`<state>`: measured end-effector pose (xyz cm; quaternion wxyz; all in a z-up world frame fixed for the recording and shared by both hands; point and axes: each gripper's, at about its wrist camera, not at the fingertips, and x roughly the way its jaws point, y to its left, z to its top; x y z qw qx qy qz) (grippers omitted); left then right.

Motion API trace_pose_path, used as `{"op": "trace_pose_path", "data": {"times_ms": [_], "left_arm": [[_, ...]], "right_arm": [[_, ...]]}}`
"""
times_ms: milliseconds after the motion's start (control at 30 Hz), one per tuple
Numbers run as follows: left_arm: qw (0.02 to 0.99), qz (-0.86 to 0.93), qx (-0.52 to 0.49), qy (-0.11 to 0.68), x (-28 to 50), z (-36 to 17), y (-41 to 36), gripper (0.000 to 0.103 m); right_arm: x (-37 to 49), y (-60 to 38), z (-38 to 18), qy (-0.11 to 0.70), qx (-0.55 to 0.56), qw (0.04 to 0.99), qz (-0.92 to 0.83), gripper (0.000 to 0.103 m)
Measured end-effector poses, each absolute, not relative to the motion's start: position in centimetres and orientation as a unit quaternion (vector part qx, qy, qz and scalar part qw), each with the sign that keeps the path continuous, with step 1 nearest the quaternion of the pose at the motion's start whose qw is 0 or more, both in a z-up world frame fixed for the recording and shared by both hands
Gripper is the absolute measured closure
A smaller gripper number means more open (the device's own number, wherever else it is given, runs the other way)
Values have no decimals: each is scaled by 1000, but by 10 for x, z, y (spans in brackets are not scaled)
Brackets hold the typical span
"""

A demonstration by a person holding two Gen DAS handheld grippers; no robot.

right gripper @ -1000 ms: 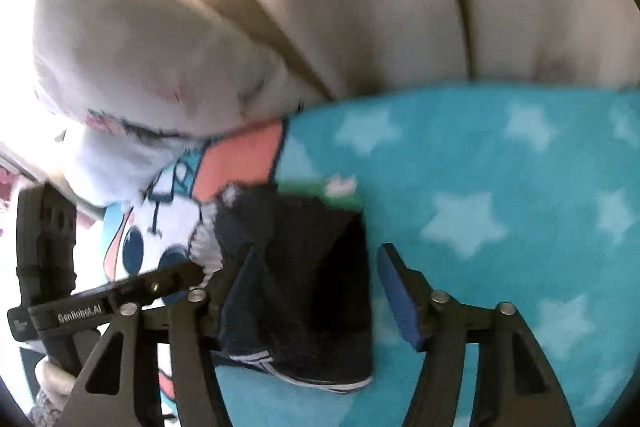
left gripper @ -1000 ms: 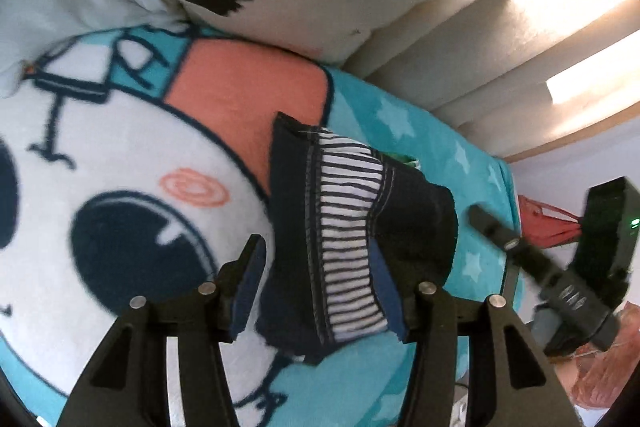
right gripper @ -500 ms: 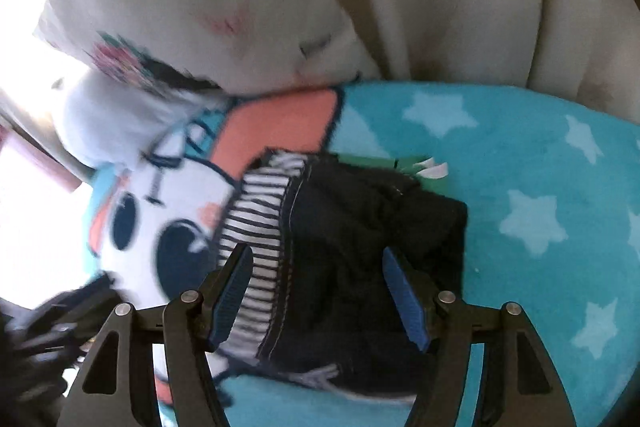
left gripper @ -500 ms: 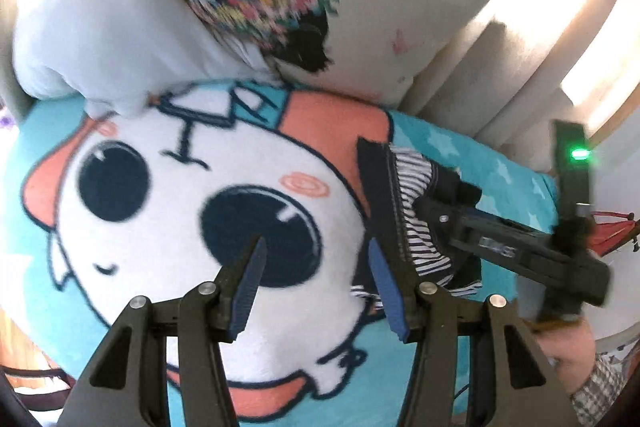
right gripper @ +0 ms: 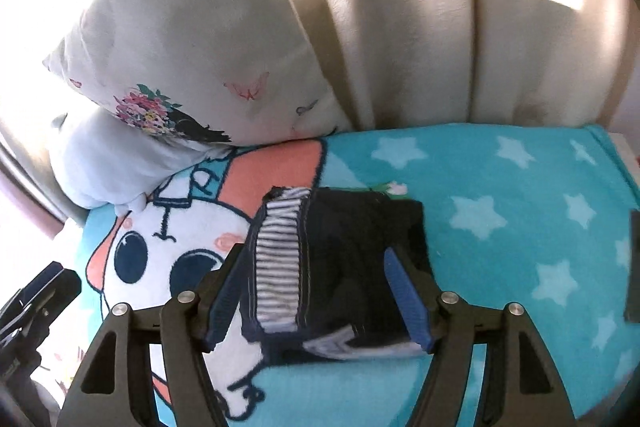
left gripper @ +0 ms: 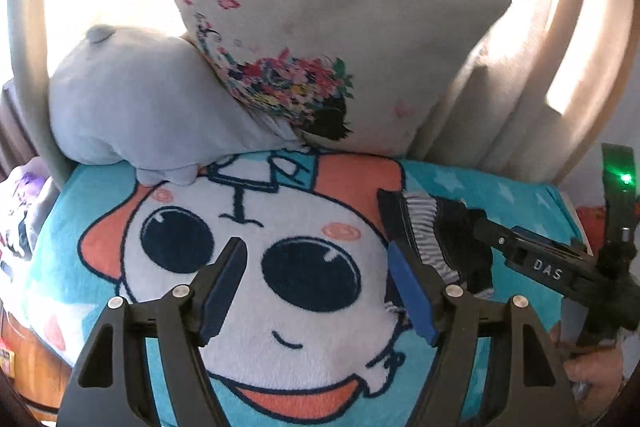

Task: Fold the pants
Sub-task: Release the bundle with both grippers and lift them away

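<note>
Folded dark pants with striped lining (left gripper: 436, 239): right part hidden behind black right gripper (left gripper: 520, 259) in left view. Dark flat object (right gripper: 633, 267) cut off at right edge, can't identify. Pink-green scrap (right gripper: 394, 188) behind pants too small to tell.

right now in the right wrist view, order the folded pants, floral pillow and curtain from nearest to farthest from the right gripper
1. folded pants: lying between the open fingers of the right gripper, on the blanket.
2. floral pillow: beyond the pants, upper left.
3. curtain: behind the pillow, at the back.
</note>
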<state>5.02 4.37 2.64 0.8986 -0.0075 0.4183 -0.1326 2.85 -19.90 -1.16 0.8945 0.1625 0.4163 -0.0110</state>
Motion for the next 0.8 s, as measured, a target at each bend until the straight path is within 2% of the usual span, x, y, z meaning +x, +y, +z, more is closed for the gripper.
{"op": "trace_pose_path", "data": {"times_ms": [467, 800], "left_arm": [[860, -199, 13, 469, 41, -5, 44, 31], [868, -195, 22, 457, 24, 7, 24, 31]], "right_arm": [[-25, -180, -38, 448, 180, 871, -89, 27], [-44, -180, -37, 442, 159, 879, -83, 27]]}}
